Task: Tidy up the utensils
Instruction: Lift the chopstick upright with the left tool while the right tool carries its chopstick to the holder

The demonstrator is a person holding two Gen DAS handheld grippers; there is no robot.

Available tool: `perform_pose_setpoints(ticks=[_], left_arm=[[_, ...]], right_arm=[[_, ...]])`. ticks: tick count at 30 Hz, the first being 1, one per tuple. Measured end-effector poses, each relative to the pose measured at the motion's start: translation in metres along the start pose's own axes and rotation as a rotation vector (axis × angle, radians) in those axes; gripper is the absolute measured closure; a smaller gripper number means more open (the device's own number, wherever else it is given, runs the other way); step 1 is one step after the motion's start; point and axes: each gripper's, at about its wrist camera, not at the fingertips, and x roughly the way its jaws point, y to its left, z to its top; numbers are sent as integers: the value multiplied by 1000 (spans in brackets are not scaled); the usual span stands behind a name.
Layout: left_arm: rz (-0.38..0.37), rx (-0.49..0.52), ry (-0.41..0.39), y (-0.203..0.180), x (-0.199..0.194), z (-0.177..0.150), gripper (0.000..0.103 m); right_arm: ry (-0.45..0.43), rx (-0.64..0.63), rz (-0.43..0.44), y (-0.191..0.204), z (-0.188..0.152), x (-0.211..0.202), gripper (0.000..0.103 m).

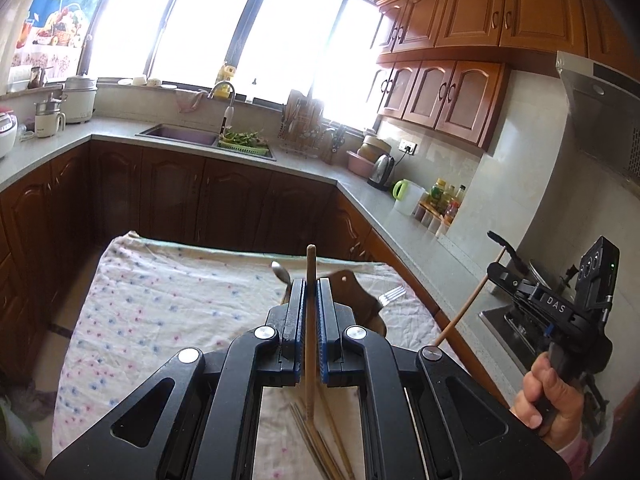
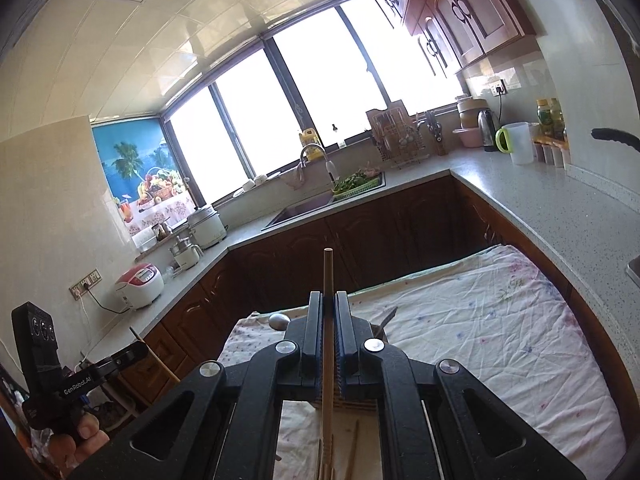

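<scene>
My left gripper [image 1: 311, 285] is shut on a dark brown chopstick [image 1: 310, 258] that runs up between its blue pads, lifted above the cloth-covered table [image 1: 160, 300]. My right gripper [image 2: 329, 300] is shut on a lighter wooden chopstick [image 2: 328, 272]. Each view also shows the other gripper out to the side: the right gripper [image 1: 491, 273] with its chopstick [image 1: 464, 308], and the left gripper [image 2: 138, 350] with its chopstick [image 2: 158, 360]. Several loose chopsticks [image 1: 320, 444] lie on the cloth below. A spoon [image 1: 282, 274] and a fork [image 1: 392, 293] lie beyond, beside a dark wooden piece [image 1: 354, 292].
The table [image 2: 500, 320] stands between L-shaped counters. On the right are a counter [image 1: 400, 236] with a kettle [image 1: 382, 172], a jug and bottles, then a stove [image 1: 508, 320]. A sink [image 1: 180, 136] lies under the window. A hand [image 1: 548, 392] grips the right handle.
</scene>
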Motion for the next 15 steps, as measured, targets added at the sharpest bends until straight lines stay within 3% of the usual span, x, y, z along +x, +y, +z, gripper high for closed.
perform_pose_setpoints(ticks=[8, 15], left_arm=[[25, 38, -99, -9, 24, 52, 99], [62, -9, -117, 7, 71, 55, 99]], right_arm=[[-87, -18, -36, -1, 38, 27, 98], [-80, -48, -67, -8, 25, 62, 98]])
